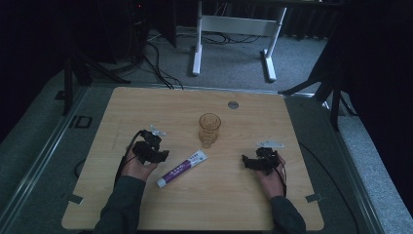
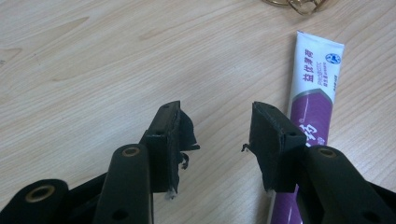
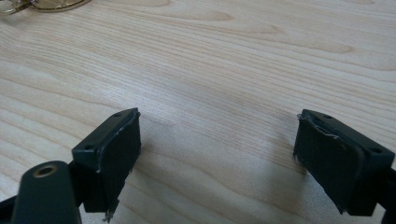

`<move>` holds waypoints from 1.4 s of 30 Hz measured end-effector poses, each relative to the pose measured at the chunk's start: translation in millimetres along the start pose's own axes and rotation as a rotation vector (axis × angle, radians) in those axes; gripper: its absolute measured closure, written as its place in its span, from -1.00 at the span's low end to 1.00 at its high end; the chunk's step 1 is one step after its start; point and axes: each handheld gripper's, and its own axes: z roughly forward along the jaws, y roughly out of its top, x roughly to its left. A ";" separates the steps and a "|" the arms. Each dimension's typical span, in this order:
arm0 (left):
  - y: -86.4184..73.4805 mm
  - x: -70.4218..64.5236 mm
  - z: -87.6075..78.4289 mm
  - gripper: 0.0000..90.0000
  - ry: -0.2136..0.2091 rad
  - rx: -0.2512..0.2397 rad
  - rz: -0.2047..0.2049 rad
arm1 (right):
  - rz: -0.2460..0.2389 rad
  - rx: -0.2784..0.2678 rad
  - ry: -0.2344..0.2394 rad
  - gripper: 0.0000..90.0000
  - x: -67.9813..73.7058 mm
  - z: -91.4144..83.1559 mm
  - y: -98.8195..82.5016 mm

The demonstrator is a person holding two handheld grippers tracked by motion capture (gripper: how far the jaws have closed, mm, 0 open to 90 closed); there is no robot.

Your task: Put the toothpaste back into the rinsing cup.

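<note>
High view: toothpaste tube (image 1: pixel 181 168) lies ungrasped on desk (image 1: pixel 146 204) beside my parted, empty left hand-held gripper (image 1: pixel 164 155); right hand-held gripper (image 1: pixel 245 162) wide, pickup pending.

Pale wood, one amber glass, a white-and-purple tube, black grippers.

The tabletop (image 1: pixel 219 204) is light wood with fine, wavy brown grain and a small grey disc (image 1: pixel 233 105) near its far edge. The glass (image 1: pixel 209 128) at its middle is amber-tinted and see-through, perhaps ribbed, though the dim high view leaves that unsure. Just nearer than the glass, the tube (image 1: pixel 181 168) is white at its flat end with dark lettering and a small blue mark, then purple with white lettering. The left gripper (image 2: pixel 217 140) and right gripper (image 3: pixel 219 158) are matte black, brass-coloured at their pivots. Around the tabletop the floor (image 1: pixel 234 58) is grey.
</note>
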 end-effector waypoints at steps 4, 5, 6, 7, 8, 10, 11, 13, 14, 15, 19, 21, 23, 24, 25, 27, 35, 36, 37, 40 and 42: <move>1.0 -1.2 1.1 0.21 -0.004 0.017 0.005 | 0.000 0.000 0.000 -0.67 0.0 0.0 0.0; 1.2 -1.4 1.1 0.21 -0.003 0.022 0.008 | 0.001 0.000 0.000 -0.67 0.1 0.0 0.0; 1.4 -1.8 1.4 0.21 -0.004 0.026 0.009 | 0.000 0.000 0.000 -0.67 0.0 0.0 0.0; 1.6 -2.0 1.5 0.22 -0.005 0.029 0.008 | 0.000 0.000 0.000 -0.67 0.0 0.0 0.0; 1.8 -2.5 1.6 0.23 -0.008 0.034 0.009 | 0.000 0.000 0.000 -0.67 0.0 0.0 0.0; 2.4 -3.5 1.9 0.25 -0.015 0.044 0.013 | 0.000 0.000 0.000 -0.67 0.0 0.0 0.0; 2.7 -4.3 2.0 0.25 -0.017 0.049 0.016 | 0.000 0.000 0.000 -0.67 0.0 0.0 0.0; 3.5 -5.0 2.7 0.25 -0.021 0.055 0.018 | 0.001 0.000 0.000 -0.67 0.1 0.0 0.0; 4.0 -5.1 2.9 0.25 -0.021 0.061 0.022 | 0.000 0.001 0.000 -0.67 0.0 0.0 0.0; 4.2 -5.3 3.5 0.25 -0.021 0.063 0.021 | 0.000 0.001 0.000 -0.67 0.0 0.0 0.0; 4.9 -6.5 4.0 0.25 -0.023 0.072 0.023 | 0.000 0.001 0.000 -0.67 0.0 0.0 0.0; 5.1 -7.2 4.2 0.25 -0.025 0.078 0.023 | -0.001 0.000 0.000 -0.67 0.0 0.0 0.0; 5.4 -7.2 4.9 0.24 -0.029 0.087 0.026 | 0.000 0.001 0.000 -0.67 0.0 0.0 0.0; 5.6 -7.3 5.5 0.24 -0.029 0.092 0.027 | 0.000 0.001 0.000 -0.67 0.0 0.0 0.0; 5.7 -7.5 5.9 0.24 -0.030 0.096 0.028 | 0.000 0.001 0.000 -0.67 0.0 0.0 0.0; 5.9 -7.9 6.4 0.24 -0.030 0.104 0.030 | 0.000 0.001 0.000 -0.67 0.0 0.0 0.0; 6.8 -9.7 9.5 0.23 -0.032 0.123 0.039 | 0.000 0.001 0.000 -0.67 0.0 -0.1 0.0; 6.8 -10.3 10.1 0.22 -0.032 0.125 0.041 | 0.000 0.001 0.000 -0.67 0.0 0.0 0.0; 6.9 -10.7 10.3 0.22 -0.032 0.127 0.044 | 0.000 0.001 0.000 -0.67 0.0 -0.1 0.0; 6.9 -12.2 10.8 0.22 -0.033 0.135 0.050 | 0.000 0.001 0.000 -0.67 0.0 0.0 0.0; 7.2 -13.3 11.0 0.22 -0.034 0.135 0.053 | 0.000 0.001 0.000 -0.67 0.0 0.0 0.0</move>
